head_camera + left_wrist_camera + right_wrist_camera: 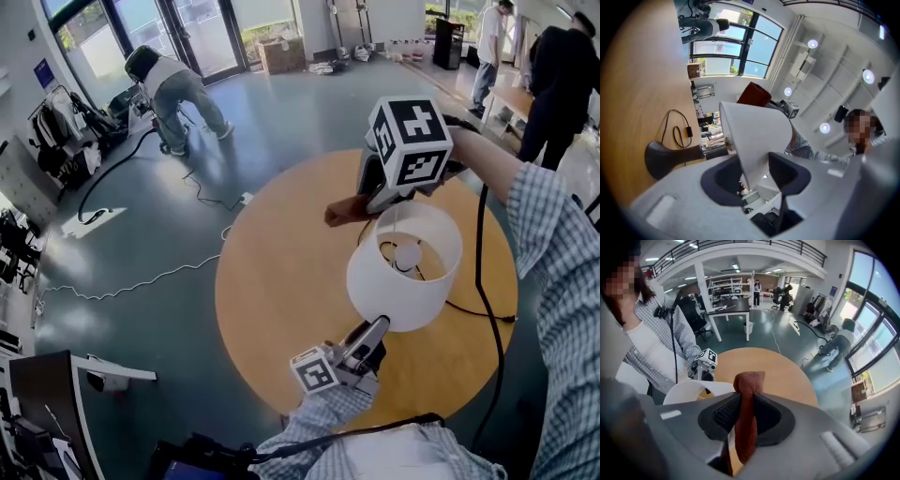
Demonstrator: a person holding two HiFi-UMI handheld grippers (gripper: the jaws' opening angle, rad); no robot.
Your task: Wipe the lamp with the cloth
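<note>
Pinching lamp (pixel 405 267) shade's near rim with left gripper (pixel 373 330); clamping rust cloth (pixel 342 214) in right gripper (pixel 746 404), just beside shade's far edge, above table (pixel 281 300).

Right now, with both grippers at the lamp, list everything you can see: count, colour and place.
lamp: one, white shade, dark base, standing on the table.
table: one, round, light wood, under the lamp.
cloth: one, reddish brown, in the right gripper.
lamp cord: one, black, on the table near the base.
cardboard box: one, brown, by the far windows.
floor cable: one, white, left of the table.
people: three in the background; one bent over far left, two standing far right.
left gripper: grey, shut on the lamp's shade rim.
right gripper: grey, shut on the cloth, above the shade.
</note>
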